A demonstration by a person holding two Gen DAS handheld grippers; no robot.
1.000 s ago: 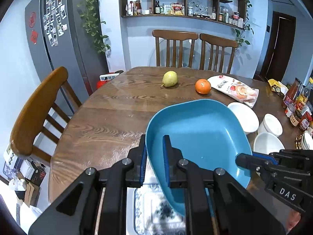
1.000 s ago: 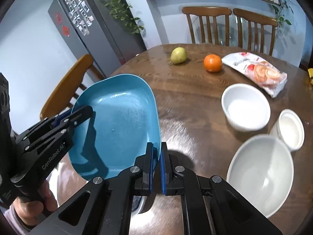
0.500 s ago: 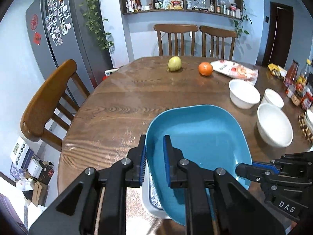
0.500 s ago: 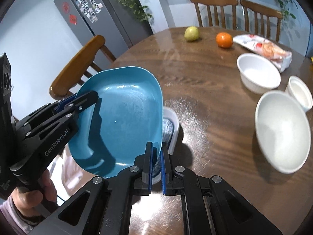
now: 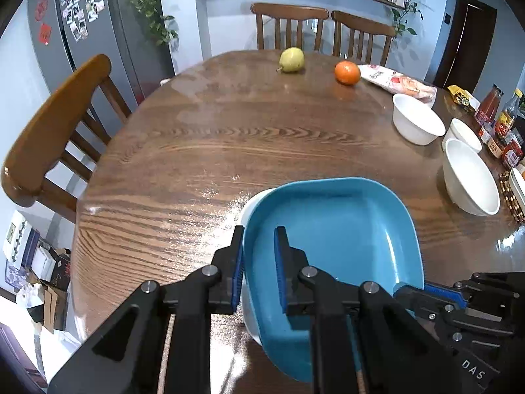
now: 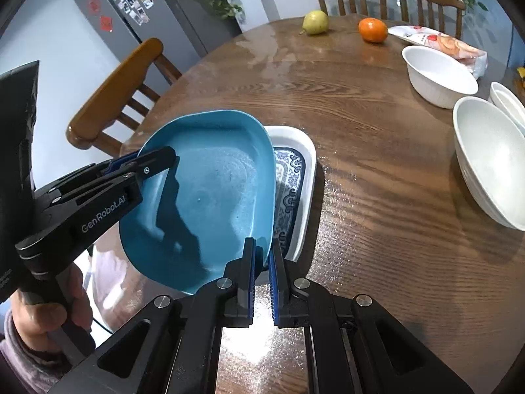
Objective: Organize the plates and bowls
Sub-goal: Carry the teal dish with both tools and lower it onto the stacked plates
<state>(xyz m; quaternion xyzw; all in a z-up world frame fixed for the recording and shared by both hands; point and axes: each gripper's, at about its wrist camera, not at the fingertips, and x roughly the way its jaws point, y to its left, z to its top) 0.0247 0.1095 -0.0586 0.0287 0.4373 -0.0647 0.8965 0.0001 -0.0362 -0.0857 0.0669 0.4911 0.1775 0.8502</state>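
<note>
both grippers, left [image 5: 259,269] and right [image 6: 261,274], pinch the blue plate [image 6: 210,197], tilted at lower left, long axis toward the frame's top.

Bright, even daylight; glare streaks the glossy bench [image 5: 229,138]. Fingers [image 6: 157,161] cast soft shadows on the blue plate [image 6: 213,190]. Sharp focus; fisheye bends dark edges.

Both the left claw [image 5: 259,262] and right claw [image 6: 261,262] angle downward, jaws clamped nearly shut.
</note>
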